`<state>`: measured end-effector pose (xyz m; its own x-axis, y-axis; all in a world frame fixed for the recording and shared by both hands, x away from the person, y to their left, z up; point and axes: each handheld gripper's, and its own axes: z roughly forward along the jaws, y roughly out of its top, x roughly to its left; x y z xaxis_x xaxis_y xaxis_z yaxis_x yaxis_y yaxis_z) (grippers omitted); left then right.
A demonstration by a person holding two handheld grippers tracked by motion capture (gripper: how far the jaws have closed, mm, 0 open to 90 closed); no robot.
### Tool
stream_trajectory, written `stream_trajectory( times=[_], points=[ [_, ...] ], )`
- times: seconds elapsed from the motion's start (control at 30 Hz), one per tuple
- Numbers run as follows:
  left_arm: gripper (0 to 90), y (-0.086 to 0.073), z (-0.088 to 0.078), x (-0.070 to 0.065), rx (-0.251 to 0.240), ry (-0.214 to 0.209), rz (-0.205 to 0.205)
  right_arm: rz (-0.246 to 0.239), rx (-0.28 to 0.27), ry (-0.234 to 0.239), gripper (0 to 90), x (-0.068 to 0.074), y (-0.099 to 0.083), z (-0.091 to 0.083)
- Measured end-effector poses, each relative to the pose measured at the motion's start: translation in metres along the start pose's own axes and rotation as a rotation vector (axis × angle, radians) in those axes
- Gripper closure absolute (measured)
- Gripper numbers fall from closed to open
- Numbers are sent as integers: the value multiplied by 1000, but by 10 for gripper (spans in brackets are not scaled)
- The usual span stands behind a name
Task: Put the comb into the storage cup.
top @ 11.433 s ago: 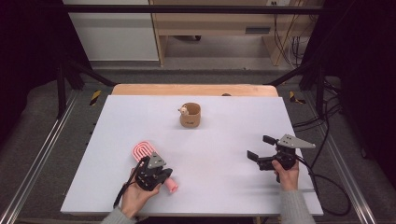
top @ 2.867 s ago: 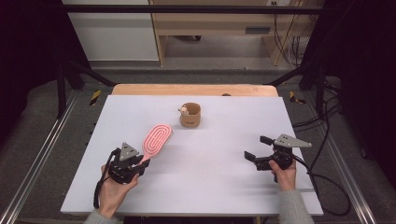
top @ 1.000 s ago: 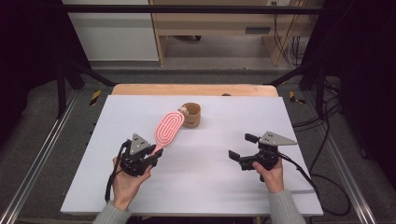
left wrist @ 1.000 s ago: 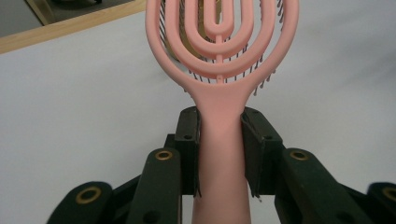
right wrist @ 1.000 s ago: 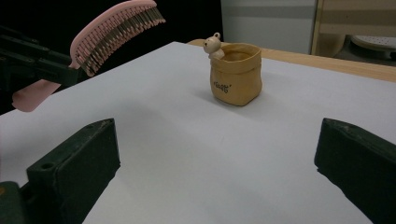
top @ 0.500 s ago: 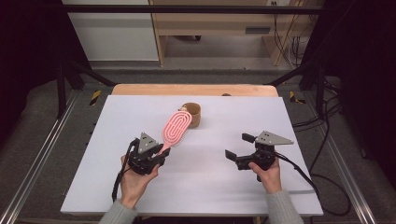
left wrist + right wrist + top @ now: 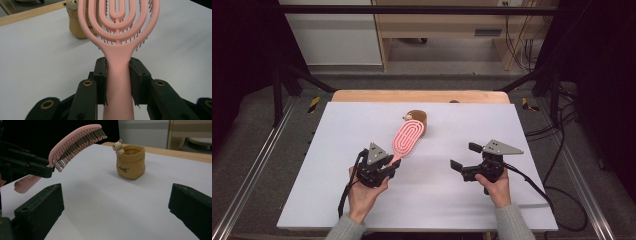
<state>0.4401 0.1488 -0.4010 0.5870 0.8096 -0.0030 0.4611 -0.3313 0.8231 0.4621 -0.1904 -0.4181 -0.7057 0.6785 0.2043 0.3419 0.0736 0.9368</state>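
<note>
- I see a white table [image 7: 337, 150] spanning the high view, with a pale wooden strip along its far edge.
- My left hand-held gripper [image 7: 393, 161] sits at the near left of the table, its jaws pinching the handle of a pink hairbrush [image 7: 407, 139]; the left gripper view shows a pad pressed to each side of the handle [image 7: 117, 82].
- The hairbrush is lifted off the table and slants up and away, bristles facing down, its oval head reaching toward a small tan pot [image 7: 420, 119].
- My right hand-held gripper [image 7: 465, 157] rests at the near right, well apart from the brush, its jaws spread wide with nothing between them.
- The tan pot stands upright near the table's far middle, a tiny bear figure [image 7: 117, 146] peeking over its rim.
</note>
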Motion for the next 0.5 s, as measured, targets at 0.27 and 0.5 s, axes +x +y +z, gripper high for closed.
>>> stream_trajectory(
  times=[0.27,0.5],
  points=[
    [693,-6,8,-2,-10,-14,-12,11,4,5,4,6,1,6],
    [693,-7,12,-5,-27,-15,-11,35,8,9,4,9,2,14]
  ],
)
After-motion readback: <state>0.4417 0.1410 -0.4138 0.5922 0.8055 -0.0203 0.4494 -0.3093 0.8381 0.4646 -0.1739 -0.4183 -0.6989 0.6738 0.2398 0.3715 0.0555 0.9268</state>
